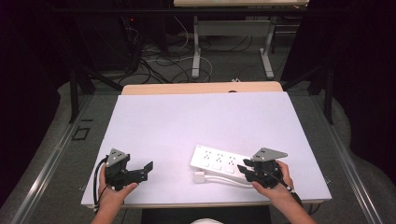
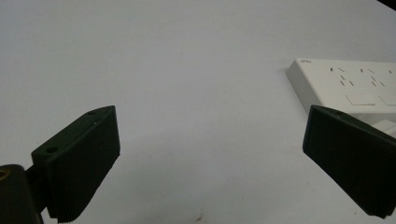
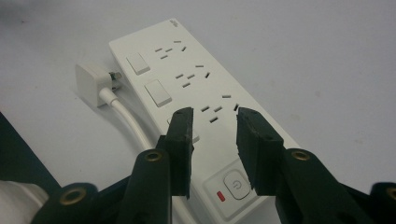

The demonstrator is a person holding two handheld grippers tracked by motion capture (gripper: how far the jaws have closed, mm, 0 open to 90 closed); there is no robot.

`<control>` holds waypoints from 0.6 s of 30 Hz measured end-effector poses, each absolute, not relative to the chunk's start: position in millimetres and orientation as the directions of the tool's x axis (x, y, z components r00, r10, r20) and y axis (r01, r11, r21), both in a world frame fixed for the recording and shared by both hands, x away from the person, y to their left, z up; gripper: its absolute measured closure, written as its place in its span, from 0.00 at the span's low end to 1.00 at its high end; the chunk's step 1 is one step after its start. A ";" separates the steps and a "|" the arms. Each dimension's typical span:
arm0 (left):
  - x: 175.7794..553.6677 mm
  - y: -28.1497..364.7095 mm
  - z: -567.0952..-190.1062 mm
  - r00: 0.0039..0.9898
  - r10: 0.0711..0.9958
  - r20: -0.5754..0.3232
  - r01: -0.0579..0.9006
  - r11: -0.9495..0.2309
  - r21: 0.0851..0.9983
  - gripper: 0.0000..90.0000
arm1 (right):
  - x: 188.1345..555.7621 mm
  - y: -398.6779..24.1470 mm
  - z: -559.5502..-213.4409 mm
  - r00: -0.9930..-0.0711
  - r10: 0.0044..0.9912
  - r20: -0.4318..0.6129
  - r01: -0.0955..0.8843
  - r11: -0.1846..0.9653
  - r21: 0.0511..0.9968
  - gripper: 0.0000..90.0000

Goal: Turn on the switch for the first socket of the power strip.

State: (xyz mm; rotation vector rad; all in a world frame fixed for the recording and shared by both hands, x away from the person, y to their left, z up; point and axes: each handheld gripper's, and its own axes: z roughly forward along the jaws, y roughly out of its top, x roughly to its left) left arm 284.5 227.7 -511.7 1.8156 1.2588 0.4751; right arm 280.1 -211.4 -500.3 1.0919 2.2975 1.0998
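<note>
A white power strip (image 1: 218, 160) lies flat at the front right of the white mat; in the left gripper view the power strip (image 2: 345, 84) sits to the upper right. Its white plug (image 1: 199, 177) rests on the mat beside it, unplugged, with the white cable (image 3: 130, 123) running along the strip's side. My right gripper (image 1: 243, 167) hovers over the strip's near end; in its own view the right gripper (image 3: 215, 116) is open by a narrow gap, nothing between the jaws, just above the round power button (image 3: 235, 184). My left gripper (image 1: 145, 171) is held wide open over bare mat, and in its own view the left gripper (image 2: 210, 126) holds nothing.
The white mat (image 1: 201, 121) covers a wooden table (image 1: 201, 87). The table's front edge runs just below both hands. Beyond the far edge, loose cables (image 1: 163, 63) lie on the floor by another table's legs (image 1: 196, 51).
</note>
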 end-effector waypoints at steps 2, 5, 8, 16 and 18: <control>284.5 227.7 -511.7 0.421 0.894 -0.153 0.570 -0.129 0.812 0.04 | 281.4 -211.2 -502.3 -0.634 0.773 0.002 0.487 0.398 0.778 0.75; 284.7 227.6 -511.8 0.422 0.894 -0.152 0.570 -0.131 0.811 0.04 | 282.1 -210.6 -505.1 -0.636 0.772 0.018 0.505 0.399 0.765 0.77; 284.6 227.6 -511.8 0.422 0.894 -0.151 0.569 -0.132 0.811 0.04 | 283.8 -210.5 -507.8 -0.633 0.774 0.013 0.506 0.401 0.763 0.78; 284.8 227.6 -512.1 0.419 0.896 -0.150 0.570 -0.130 0.811 0.05 | 286.4 -209.3 -513.0 -0.637 0.770 0.027 0.516 0.400 0.758 0.80; 284.9 227.6 -512.1 0.418 0.896 -0.151 0.571 -0.130 0.811 0.05 | 286.3 -208.8 -513.5 -0.634 0.773 0.032 0.525 0.400 0.751 0.80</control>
